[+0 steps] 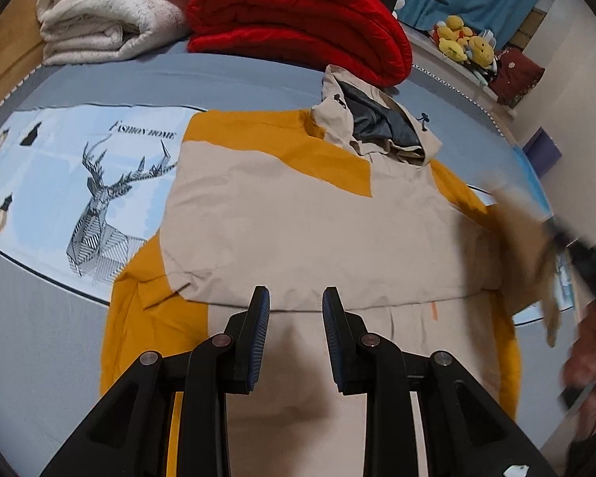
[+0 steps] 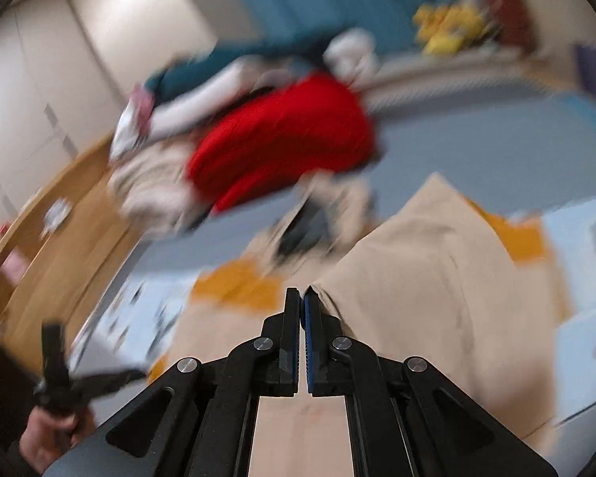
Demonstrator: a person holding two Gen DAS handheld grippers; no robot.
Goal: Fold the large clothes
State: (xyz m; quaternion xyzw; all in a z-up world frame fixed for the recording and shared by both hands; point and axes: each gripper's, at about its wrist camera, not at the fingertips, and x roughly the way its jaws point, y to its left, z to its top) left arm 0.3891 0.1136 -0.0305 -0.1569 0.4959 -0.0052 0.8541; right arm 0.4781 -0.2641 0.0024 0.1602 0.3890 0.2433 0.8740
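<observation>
A beige and mustard-yellow hooded jacket (image 1: 298, 218) lies spread on the bed, hood (image 1: 377, 119) toward the far side. Its left sleeve is folded across the chest. My left gripper (image 1: 296, 298) is open and empty above the jacket's lower middle. My right gripper (image 2: 302, 298) is shut on the beige right sleeve (image 2: 437, 258) and holds it lifted above the jacket. In the left wrist view the right gripper (image 1: 576, 254) shows blurred at the right edge with the sleeve (image 1: 532, 238) hanging from it.
A folded red blanket (image 1: 298, 20) and a folded white blanket (image 1: 111, 8) sit at the bed's far end. A blue sheet with a deer print (image 1: 95, 206) covers the bed. Plush toys (image 1: 461, 39) lie on a ledge by the blue curtain.
</observation>
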